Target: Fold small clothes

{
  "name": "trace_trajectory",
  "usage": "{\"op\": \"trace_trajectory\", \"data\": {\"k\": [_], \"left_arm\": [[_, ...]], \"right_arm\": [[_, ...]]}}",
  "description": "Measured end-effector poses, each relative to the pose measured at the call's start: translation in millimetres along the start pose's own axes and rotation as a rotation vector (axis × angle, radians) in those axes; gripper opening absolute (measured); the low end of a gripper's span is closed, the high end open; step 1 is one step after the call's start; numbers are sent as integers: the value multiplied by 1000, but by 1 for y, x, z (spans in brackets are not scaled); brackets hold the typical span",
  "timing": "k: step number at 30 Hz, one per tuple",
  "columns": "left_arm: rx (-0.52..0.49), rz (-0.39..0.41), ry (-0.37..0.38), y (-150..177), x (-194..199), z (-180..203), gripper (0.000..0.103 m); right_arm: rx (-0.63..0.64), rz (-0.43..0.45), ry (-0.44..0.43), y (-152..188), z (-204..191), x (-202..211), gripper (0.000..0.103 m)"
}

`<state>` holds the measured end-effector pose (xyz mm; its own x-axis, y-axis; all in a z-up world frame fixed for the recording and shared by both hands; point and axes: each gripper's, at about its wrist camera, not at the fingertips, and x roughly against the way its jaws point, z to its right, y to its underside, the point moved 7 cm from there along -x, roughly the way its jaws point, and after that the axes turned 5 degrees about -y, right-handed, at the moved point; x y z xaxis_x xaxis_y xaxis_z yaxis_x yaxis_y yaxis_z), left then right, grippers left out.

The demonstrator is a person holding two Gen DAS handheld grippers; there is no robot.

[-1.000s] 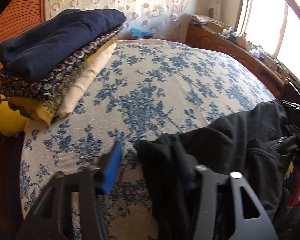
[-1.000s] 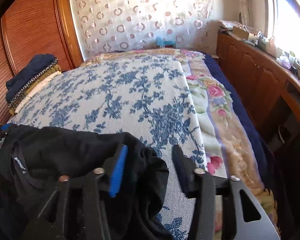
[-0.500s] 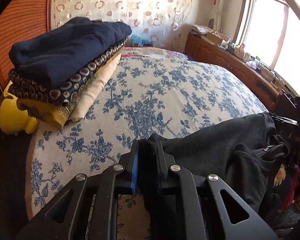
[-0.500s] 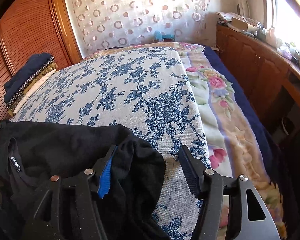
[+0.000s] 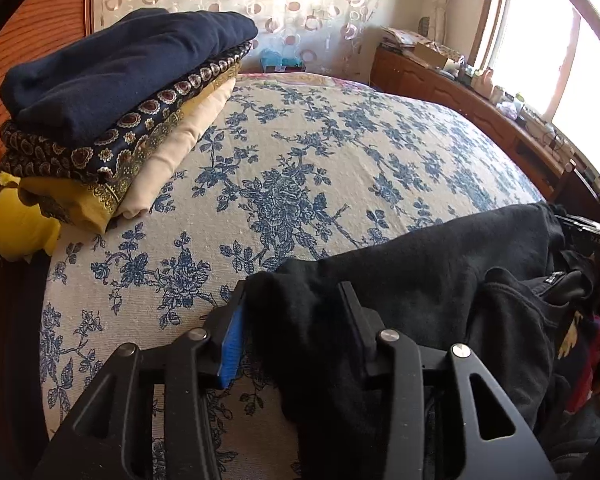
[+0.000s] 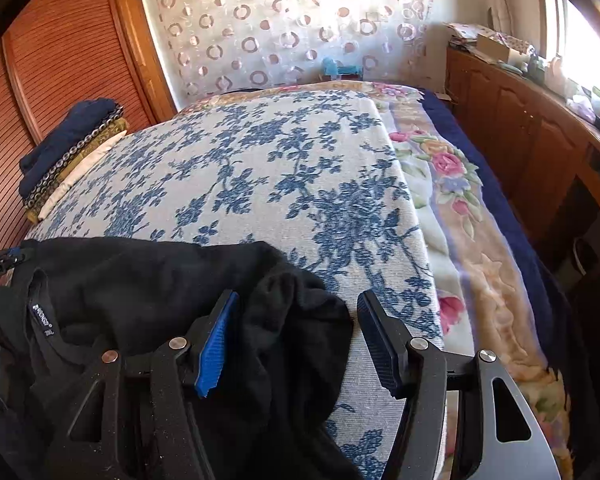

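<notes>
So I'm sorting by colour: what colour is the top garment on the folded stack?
Dark navy blue top garment, plain; clearest in the left wrist view.

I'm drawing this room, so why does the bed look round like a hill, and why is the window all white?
In both wrist views the fisheye lens bends the flat bedspread into a dome. In the left wrist view the window is washed out by sunlight. In the right wrist view the curtain glares too.

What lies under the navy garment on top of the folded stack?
Under the navy garment lie a dark patterned cloth, a yellow piece and a cream one. Only their edges show; anything deeper is covered.
</notes>
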<state>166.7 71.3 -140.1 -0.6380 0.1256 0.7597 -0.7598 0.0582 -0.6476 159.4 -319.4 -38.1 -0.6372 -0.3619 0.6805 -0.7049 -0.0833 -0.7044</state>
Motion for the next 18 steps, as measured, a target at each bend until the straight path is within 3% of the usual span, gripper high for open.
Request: {"op": "trace_trajectory", "data": {"k": [2,3,4,5,6,11,18], "left_arm": [[-7,6,-6,0,-1,2,41],[-15,5,-17,1,-1,3,35],[-20,-6,-25,1,-1,4,22],[-10,-21,9,1,0,7,13],[-8,-25,24,1,2,8,12],[-31,80,62,-14,53,19,11],[-56,278,108,-47,148,32,10]], "right_arm": [[27,-6,1,0,-5,-3,57],[41,-10,-8,1,-10,-3,44],[48,-13,-28,2,-14,-3,37],[51,-10,-36,2,-17,-2,26],[51,-13,-49,4,-20,-1,17],[13,64,-40,4,-23,29,12],[79,192,-36,-17,-49,114,12]]}}
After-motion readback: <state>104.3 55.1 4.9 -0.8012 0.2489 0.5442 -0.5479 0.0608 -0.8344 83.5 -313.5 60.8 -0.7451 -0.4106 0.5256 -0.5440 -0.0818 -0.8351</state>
